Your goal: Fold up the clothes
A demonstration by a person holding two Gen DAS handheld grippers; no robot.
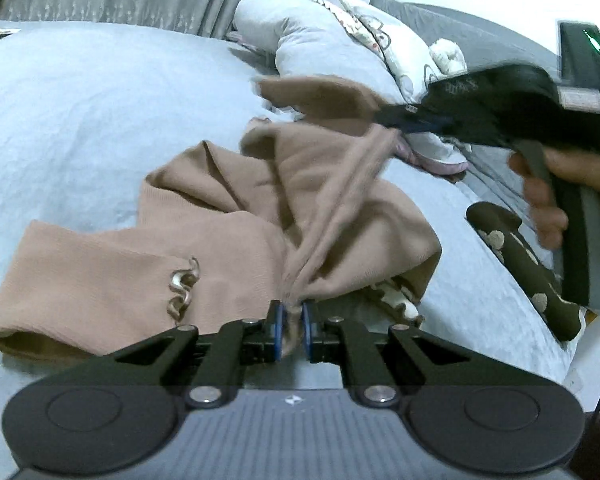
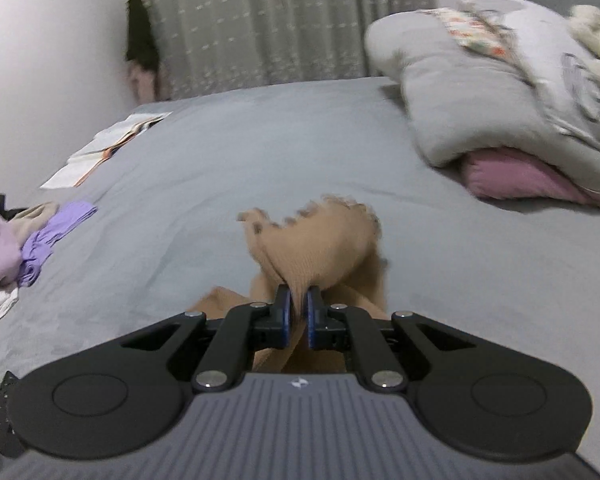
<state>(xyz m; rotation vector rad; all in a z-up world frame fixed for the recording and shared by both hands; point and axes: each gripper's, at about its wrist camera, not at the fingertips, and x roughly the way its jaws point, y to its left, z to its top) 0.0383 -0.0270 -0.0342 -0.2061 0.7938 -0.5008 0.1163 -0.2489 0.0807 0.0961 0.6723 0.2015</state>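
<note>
The left gripper (image 1: 293, 312) has its jaws pressed together on a bunched fold of the tan sweater (image 1: 228, 216), low at the near edge of the bed; the right gripper (image 2: 298, 300) is likewise clamped on a scalloped edge of the same sweater, raised above the sheet, and a taut band of cloth runs between the two; the rest of the sweater lies crumpled on the grey-blue bed sheet (image 1: 80, 112), one sleeve with a metal chain trim (image 1: 184, 284) spread to the left; a person's hand (image 1: 556, 196) grips the right tool's handle; beyond lie a rolled grey duvet (image 2: 460, 108), a pink pillow (image 2: 512, 176) beneath it, and lilac clothes (image 2: 48, 236) at the bed's left edge.
</note>
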